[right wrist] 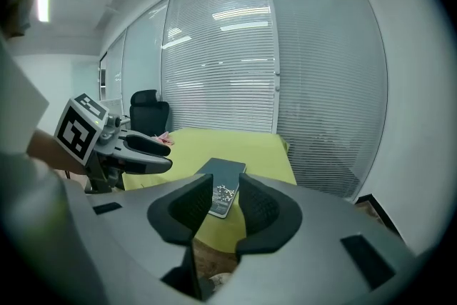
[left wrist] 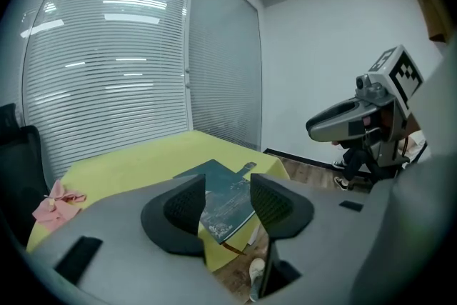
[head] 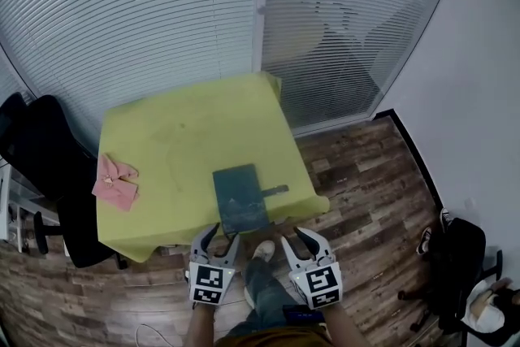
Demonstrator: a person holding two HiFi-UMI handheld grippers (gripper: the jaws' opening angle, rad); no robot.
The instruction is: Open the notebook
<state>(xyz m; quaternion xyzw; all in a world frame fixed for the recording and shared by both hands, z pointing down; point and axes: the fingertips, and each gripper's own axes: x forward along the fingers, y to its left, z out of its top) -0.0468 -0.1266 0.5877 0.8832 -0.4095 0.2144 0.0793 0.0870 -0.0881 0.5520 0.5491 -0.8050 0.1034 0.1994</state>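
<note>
**Jaws apart, nothing held**

On the table [head: 162, 134], at its near edge, a closed notebook [head: 240, 197] is laid. Just short of it the left gripper [head: 221, 235] and right gripper [head: 296, 238] are held wide open, nothing touched

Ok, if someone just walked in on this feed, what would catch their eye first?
The bright yellow-green table against the white blinds stands out first, with the dark closed notebook lying at its near edge. A pink cloth bow sits at the table's left edge. The left gripper and right gripper hover open just short of the notebook, touching nothing.
</note>
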